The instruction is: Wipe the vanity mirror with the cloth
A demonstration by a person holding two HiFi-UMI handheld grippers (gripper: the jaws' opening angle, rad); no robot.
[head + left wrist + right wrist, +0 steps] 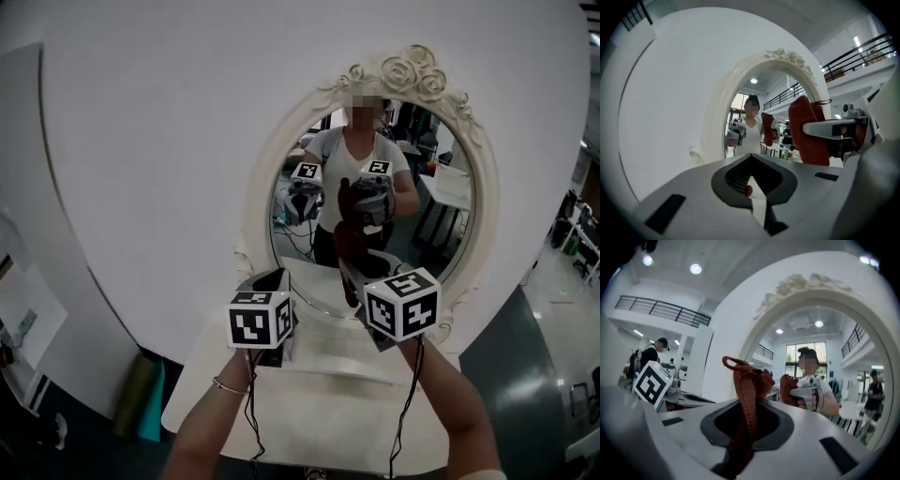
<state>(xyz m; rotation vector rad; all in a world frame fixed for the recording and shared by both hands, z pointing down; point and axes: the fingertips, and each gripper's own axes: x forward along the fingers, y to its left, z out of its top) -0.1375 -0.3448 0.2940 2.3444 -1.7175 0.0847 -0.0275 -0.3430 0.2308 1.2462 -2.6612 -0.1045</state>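
Right gripper (746, 425) clamped on the cloth (749, 390), rust-red and bunched; left gripper (754, 186) has its jaws drawn together, nothing between them. Cloth judged soft, light and limp (it flops in folds, a loop at the top); best held at a gathered wad so a pad of fabric leads, as here. Vanity mirror (262, 178) stands upright on the white table (319, 412); glass fragile and the stand probably tippy, so light pressure. Right gripper view alone shows the pinch; head view hides it behind the marker cube but places both grippers low before the glass; left gripper view gives the cloth side-on, near the glass; contact cannot be told.
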